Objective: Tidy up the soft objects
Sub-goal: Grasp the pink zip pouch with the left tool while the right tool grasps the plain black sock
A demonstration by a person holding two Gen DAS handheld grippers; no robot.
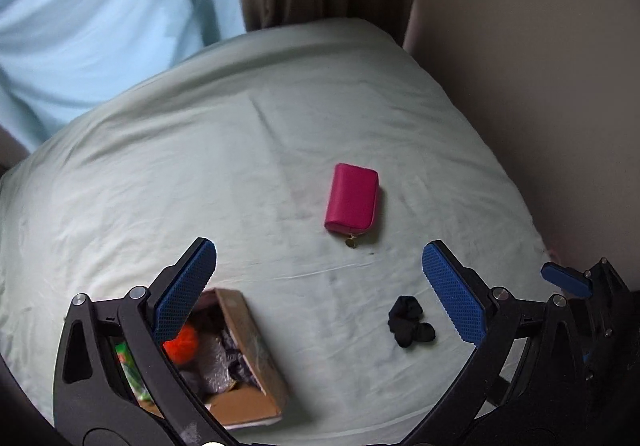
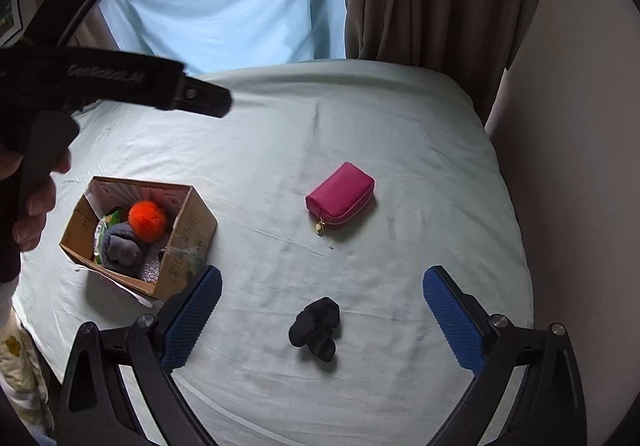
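Where box (image 2: 188,222) holds pompom (image 2: 147,221)

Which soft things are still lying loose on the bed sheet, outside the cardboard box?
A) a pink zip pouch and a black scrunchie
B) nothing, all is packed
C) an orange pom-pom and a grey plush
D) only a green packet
A: the pink zip pouch and the black scrunchie lie on the bare bed sheet, while the orange pom-pom and grey plush already sit inside the cardboard box.
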